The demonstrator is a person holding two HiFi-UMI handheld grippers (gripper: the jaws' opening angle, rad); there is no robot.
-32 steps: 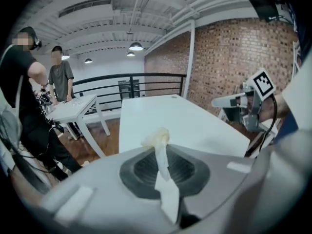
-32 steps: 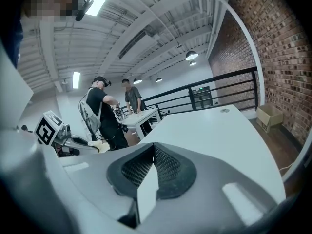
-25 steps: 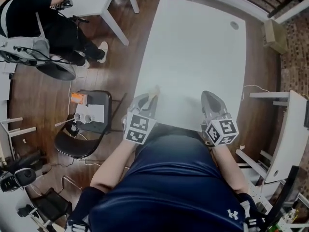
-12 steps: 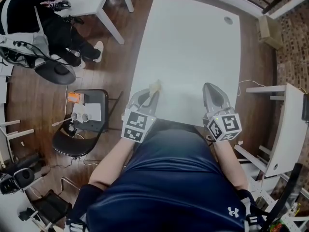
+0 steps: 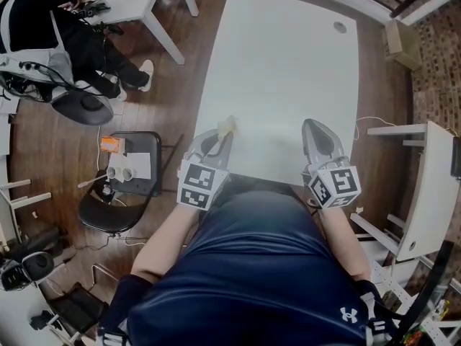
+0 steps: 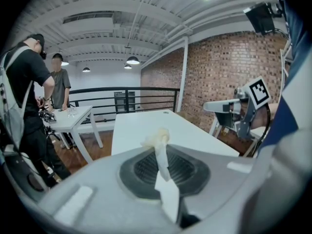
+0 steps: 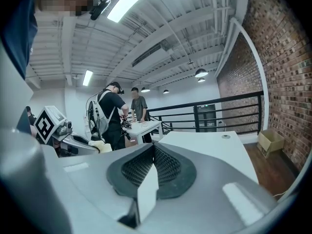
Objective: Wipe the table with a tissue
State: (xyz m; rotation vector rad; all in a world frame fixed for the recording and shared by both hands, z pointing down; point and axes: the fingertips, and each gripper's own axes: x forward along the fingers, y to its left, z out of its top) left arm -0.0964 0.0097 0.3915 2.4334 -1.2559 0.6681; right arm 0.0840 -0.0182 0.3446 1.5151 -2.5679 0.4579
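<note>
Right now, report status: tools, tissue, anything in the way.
Left tool shut on tissue, over near left edge of table. Right tool shut, empty, over near edge. Ahead bare except far-corner grommet.

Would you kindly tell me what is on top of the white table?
Only a tissue, pinched in the left gripper, shows over the table's near edge; contact unclear. The right gripper also hides part of that edge.

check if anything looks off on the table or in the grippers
Nothing stands out. No spill or damage shows on the white table. The tissue is a crumpled twist pinched in the shut left gripper, and the right gripper is shut on nothing.
</note>
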